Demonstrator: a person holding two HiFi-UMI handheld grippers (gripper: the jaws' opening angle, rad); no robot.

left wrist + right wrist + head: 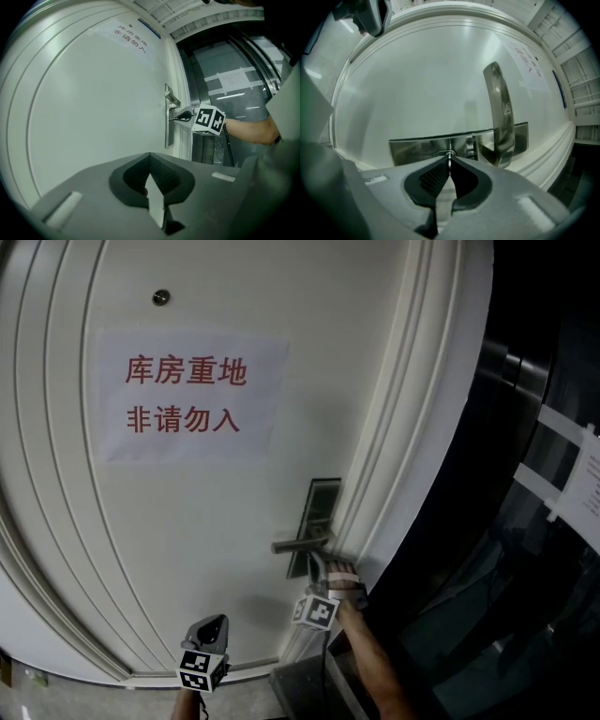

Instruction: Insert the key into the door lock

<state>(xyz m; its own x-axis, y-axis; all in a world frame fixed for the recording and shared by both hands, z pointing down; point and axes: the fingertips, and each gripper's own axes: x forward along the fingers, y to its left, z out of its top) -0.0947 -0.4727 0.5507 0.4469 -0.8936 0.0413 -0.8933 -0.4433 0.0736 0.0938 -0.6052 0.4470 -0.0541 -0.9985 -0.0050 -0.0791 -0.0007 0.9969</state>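
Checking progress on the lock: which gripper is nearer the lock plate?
Right. The right gripper is at the lock plate below the handle, jaws shut on the key; the left gripper hangs back at lower left, off the door.

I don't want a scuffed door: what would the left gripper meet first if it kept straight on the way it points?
The left gripper would likely meet the bare white door, away from the lock plate; nothing shows between, though depth is unclear.
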